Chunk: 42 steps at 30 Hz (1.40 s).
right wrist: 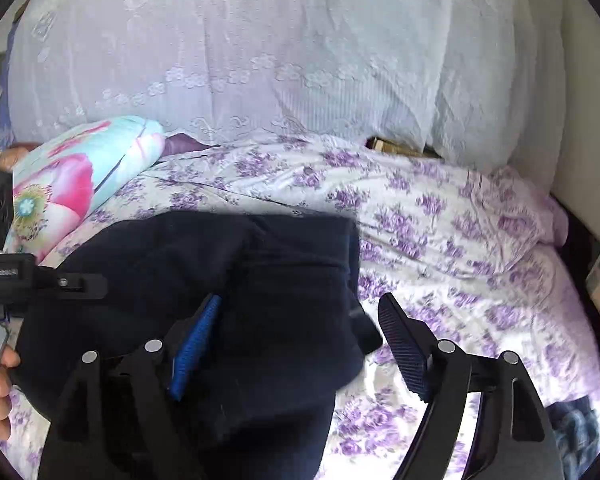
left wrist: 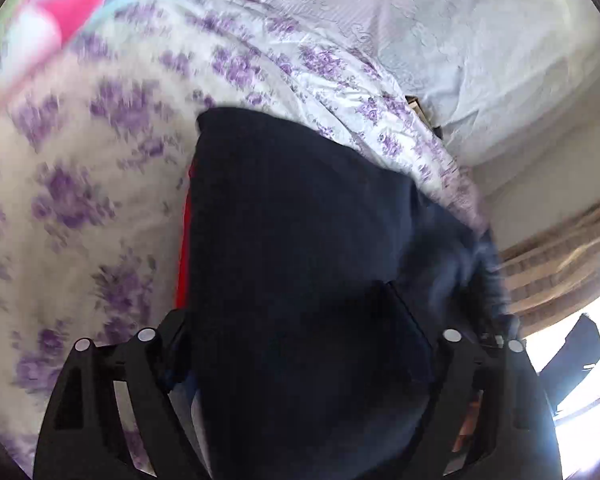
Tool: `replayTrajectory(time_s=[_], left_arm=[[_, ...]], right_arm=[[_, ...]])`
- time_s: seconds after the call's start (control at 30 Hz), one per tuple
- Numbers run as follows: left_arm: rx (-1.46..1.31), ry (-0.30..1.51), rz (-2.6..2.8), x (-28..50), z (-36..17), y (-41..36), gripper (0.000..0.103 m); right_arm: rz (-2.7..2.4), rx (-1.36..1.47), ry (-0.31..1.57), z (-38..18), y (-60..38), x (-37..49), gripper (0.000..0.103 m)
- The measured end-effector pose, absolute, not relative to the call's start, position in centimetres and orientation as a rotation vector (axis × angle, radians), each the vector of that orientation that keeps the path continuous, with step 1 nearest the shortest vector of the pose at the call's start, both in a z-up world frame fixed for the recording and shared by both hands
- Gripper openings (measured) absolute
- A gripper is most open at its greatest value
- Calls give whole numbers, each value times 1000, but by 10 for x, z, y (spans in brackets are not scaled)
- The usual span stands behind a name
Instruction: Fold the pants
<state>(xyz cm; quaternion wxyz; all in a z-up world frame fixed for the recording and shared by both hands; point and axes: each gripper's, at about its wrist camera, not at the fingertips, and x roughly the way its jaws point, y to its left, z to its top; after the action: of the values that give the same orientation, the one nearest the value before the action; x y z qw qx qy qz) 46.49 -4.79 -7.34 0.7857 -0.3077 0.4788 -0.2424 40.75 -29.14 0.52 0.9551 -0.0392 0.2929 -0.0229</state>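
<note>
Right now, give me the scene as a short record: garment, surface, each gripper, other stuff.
garment: dark navy pants, bunched on the bed, fold unfinished
surface: bedspread with purple flowers
left gripper: fingertips hidden under the pants; grip cannot be told
right gripper: jaws open, one finger over the pants, pads not pressing
other: flowered pink and blue pillow; white lace cover behind
</note>
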Motion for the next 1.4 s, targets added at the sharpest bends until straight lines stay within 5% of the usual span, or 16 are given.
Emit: replayTrajectory(time_s=[0.3, 0.77, 0.9, 1.23, 1.4], left_arm=[[-645, 848, -586, 372, 8, 6, 93], [-284, 447, -544, 1, 188, 1, 98], [-216, 509, -504, -42, 152, -20, 98], [-100, 668, -184, -39, -32, -28, 98], [-13, 666, -105, -40, -45, -31, 98]], right_arm=[[79, 87, 366, 54, -327, 276, 93], [286, 60, 143, 167, -353, -42, 99], [287, 52, 212, 132, -341, -74, 99], [112, 103, 462, -31, -289, -53, 99], [-3, 107, 465, -58, -286, -50, 99]])
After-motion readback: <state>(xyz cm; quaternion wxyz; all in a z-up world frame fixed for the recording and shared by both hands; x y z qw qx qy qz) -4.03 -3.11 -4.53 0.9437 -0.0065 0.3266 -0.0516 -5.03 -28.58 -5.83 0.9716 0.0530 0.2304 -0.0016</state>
